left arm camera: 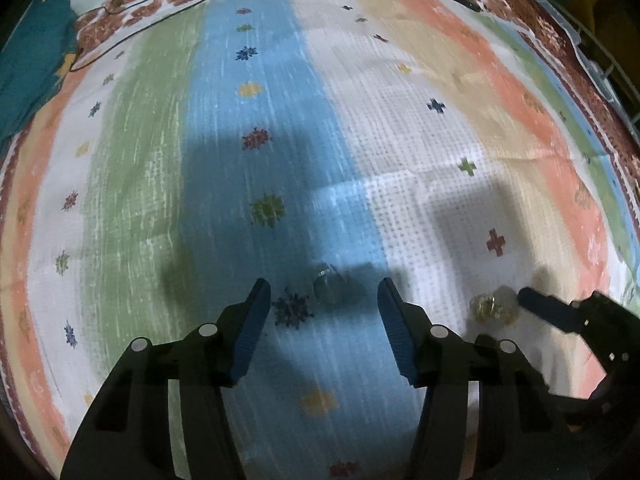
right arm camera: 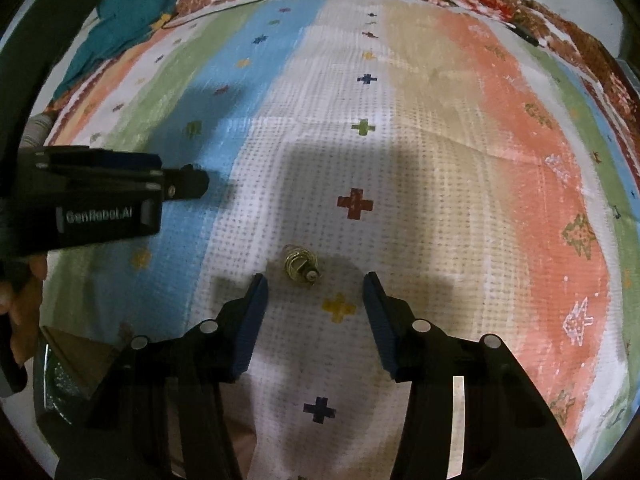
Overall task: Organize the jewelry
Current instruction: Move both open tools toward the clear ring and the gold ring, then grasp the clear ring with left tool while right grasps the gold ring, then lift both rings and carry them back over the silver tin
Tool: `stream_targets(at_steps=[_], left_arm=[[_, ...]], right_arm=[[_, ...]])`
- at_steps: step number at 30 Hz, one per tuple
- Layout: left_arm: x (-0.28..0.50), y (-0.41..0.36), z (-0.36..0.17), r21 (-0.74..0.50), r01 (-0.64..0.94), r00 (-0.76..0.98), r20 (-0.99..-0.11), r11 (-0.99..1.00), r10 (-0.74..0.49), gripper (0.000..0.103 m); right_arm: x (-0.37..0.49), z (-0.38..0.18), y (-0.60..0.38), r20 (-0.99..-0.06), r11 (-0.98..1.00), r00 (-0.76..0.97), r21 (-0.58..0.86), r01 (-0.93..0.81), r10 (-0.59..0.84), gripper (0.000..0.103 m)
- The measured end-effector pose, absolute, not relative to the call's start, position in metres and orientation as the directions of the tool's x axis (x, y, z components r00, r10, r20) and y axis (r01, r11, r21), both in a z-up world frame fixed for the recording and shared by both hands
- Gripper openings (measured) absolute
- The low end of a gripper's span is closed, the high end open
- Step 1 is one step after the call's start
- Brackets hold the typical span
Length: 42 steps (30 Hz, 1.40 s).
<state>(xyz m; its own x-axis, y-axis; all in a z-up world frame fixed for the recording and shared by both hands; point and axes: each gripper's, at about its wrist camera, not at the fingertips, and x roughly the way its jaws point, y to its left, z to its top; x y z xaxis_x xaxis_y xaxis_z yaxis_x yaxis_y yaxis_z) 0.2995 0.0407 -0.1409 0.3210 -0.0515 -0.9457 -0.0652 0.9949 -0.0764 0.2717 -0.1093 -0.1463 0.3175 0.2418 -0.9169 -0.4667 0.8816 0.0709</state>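
A small silver ring [left arm camera: 327, 285] lies on the blue stripe of the striped cloth [left arm camera: 248, 152], in shadow, just beyond my open left gripper [left arm camera: 324, 290] and between its blue pads. A gold earring [right arm camera: 299, 267] lies on the white stripe just ahead of my open right gripper [right arm camera: 316, 282], nearer the left pad. The same gold earring [left arm camera: 490, 307] shows at the right in the left wrist view, beside a finger of the right gripper [left arm camera: 540, 306]. The left gripper's body [right arm camera: 100, 200] shows at the left in the right wrist view.
A teal cloth [right arm camera: 128, 20] lies at the far left corner. A thin dark cable [left arm camera: 160, 12] runs along the floral border at the back. A brown box with a glittery edge [right arm camera: 68, 364] sits at the near left. A dark small object [right arm camera: 524, 34] lies at the far right.
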Motion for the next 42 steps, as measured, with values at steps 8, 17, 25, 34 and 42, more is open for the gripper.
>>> stream_targets(at_steps=[8,17,25,34,42], left_arm=[[0.305,0.041,-0.148,-0.080,-0.068,0.297,-0.953,0.994,-0.057,0.035],[0.310,0.044,-0.152,-0.091,-0.081,0.308,-0.949,0.993,-0.062,0.018],[0.302,0.046,-0.147,-0.091,-0.087,0.331,-0.942,0.992,-0.057,0.018],[0.281,0.044,-0.120,-0.061,-0.090,0.372,-0.928,0.994,-0.024,0.018],[0.258,0.042,-0.101,-0.027,-0.106,0.413,-0.911,0.994,0.019,0.018]], right_arm=[[0.275,-0.149,-0.106,-0.917,0.883,0.312,0.081,-0.462,0.247,0.037],[0.280,-0.151,-0.102,-0.913,0.879,0.305,0.107,-0.465,0.273,0.017],[0.279,-0.150,-0.105,-0.908,0.880,0.312,0.114,-0.461,0.281,0.016],[0.268,-0.130,-0.113,-0.888,0.880,0.345,0.124,-0.459,0.305,0.016],[0.252,-0.111,-0.119,-0.874,0.879,0.369,0.122,-0.460,0.315,0.016]])
